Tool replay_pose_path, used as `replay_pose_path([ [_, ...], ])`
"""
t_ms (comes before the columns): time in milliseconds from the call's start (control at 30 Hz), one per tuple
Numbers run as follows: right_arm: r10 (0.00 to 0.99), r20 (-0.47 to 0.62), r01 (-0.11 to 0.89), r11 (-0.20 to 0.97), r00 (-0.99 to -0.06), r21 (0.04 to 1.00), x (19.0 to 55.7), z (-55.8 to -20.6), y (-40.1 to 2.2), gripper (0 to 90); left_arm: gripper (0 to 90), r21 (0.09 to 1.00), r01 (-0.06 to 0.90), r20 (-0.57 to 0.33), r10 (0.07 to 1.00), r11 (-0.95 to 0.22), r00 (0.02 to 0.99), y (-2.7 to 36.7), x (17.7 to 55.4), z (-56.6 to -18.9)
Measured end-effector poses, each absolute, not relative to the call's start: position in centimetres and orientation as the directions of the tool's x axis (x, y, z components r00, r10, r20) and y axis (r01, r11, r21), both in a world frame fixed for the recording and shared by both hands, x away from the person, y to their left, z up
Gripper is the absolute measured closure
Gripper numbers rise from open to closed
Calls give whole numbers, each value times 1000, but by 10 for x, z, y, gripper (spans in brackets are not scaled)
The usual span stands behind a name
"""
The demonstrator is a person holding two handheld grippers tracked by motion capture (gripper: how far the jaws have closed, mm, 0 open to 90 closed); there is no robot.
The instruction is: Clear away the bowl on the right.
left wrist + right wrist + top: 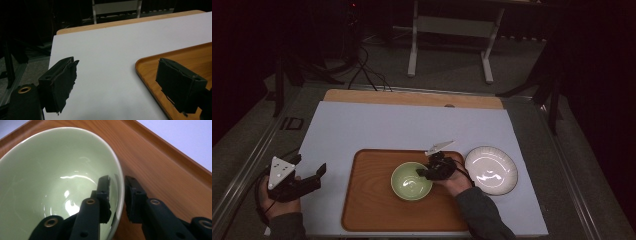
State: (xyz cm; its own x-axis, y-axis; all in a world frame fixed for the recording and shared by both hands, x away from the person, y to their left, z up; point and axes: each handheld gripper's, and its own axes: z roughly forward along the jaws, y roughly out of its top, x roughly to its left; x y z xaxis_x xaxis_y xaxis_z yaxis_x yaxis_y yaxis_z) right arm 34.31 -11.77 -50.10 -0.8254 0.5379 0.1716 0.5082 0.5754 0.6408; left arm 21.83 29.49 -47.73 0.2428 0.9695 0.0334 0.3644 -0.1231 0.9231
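A pale green bowl [411, 181] sits on a wooden tray [367, 200] near the table's front. My right gripper [424, 172] straddles the bowl's right rim. In the right gripper view, one jaw is inside the green bowl [50, 170] and the other outside over the wooden tray [162, 170]; the right gripper [117, 180] is closed narrowly on the wall. My left gripper [310, 164] stands open at the table's front left, holding nothing. In the left gripper view, the left gripper [117, 62] frames bare white mat and the tray's left edge [175, 57].
A white ribbed plate [491, 170] lies on the white mat [412, 125] just right of the tray. The wooden tabletop edge [412, 97] shows at the back. A white metal stand [452, 30] and cables are on the floor beyond.
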Motion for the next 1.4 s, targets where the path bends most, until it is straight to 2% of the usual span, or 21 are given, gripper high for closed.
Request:
replay_pose_path([
  [233,538,167,500,565,-827,656,340,-490,-122,605,165,923,364,35,970,-124,242,295,218,-477],
  [400,534,160,490,561,-830,667,339,-483,-127,562,165,923,364,35,970,-124,241,294,218,-477],
  [1133,573,167,485,464,-802,741,337,-453,-163,517,165,923,365,36,970,-124,239,294,218,-477],
  [1400,603,173,498,427,-779,755,339,-452,-182,497,165,923,365,36,971,-123,237,295,218,-477],
])
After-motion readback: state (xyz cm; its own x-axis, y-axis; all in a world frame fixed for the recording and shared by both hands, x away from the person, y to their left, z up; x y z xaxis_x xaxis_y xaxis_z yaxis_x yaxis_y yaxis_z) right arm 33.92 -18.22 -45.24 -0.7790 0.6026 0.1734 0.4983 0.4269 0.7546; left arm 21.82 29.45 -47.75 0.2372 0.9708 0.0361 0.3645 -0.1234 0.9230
